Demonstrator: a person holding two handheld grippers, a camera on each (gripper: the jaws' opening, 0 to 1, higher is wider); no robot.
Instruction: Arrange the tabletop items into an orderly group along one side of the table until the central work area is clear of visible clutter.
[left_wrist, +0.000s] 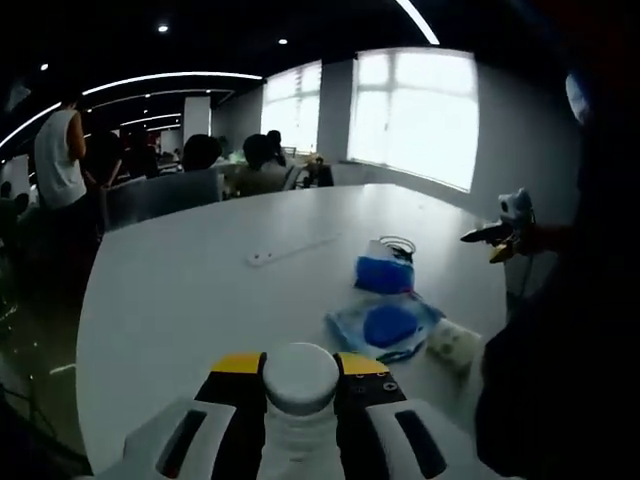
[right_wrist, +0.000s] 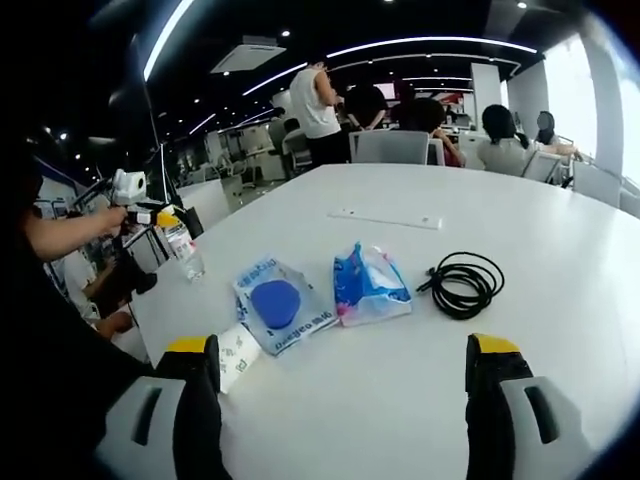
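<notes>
White table (right_wrist: 560, 300) (office behind): left gripper (left_wrist: 300, 385) jaws clamp a bottle (left_wrist: 299, 378); right gripper (right_wrist: 345, 365) jaws spread wide, empty.

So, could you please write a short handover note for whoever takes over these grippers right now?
Left gripper: shut on a clear bottle with a white cap, held at the table's edge.
Right gripper: open, empty, over the table.
Mid-table: blue pouch, blue-and-pink packet, coiled black cable, small white printed pack, white strip further back.
Done: bottle picked up.
Left: set it down along one side, then move the rest beside it.
</notes>
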